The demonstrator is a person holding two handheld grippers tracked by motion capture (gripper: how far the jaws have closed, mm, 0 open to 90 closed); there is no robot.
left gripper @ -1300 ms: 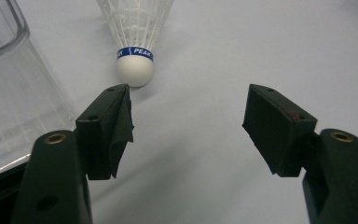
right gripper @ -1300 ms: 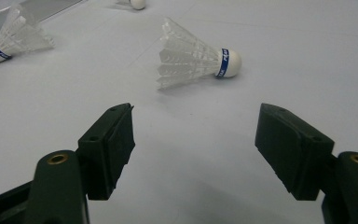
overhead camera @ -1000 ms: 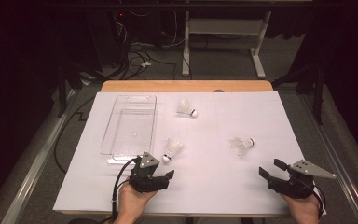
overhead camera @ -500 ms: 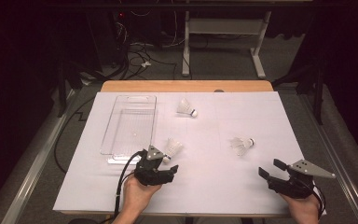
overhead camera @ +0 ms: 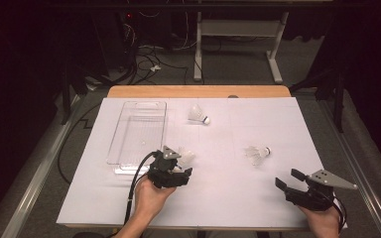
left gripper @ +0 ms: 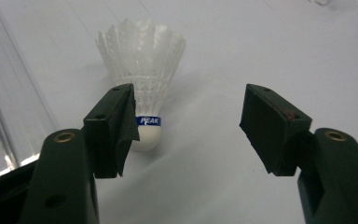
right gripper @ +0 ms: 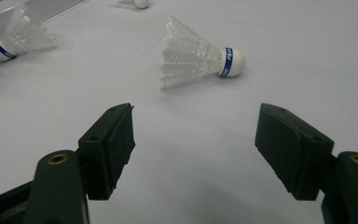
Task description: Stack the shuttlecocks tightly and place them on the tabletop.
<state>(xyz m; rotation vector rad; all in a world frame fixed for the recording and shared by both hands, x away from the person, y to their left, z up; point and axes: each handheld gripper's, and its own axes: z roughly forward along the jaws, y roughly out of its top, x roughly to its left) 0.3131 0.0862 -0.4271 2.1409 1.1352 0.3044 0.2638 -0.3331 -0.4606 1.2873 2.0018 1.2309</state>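
Observation:
Three white feather shuttlecocks lie on the white table cover. The nearest shuttlecock (overhead camera: 186,157) (left gripper: 142,70) lies beside the clear tray, its cork toward me. My left gripper (overhead camera: 182,169) (left gripper: 189,121) is open just short of it; the cork sits by the left jaw, untouched. A second shuttlecock (overhead camera: 256,153) (right gripper: 200,53) lies on its side ahead of my right gripper (overhead camera: 286,178) (right gripper: 193,140), which is open and holds nothing at the table's near right. The third shuttlecock (overhead camera: 197,115) lies farther back.
A clear plastic tray (overhead camera: 129,130) (left gripper: 4,116) lies lengthwise at the left, right beside the left gripper. A wooden table edge (overhead camera: 198,91) shows behind the white cover. Cables and a desk frame (overhead camera: 235,37) stand on the floor beyond.
My left gripper has moved forward toward the shuttlecock by the tray, its jaws still open. The right gripper and all three shuttlecocks have stayed put.

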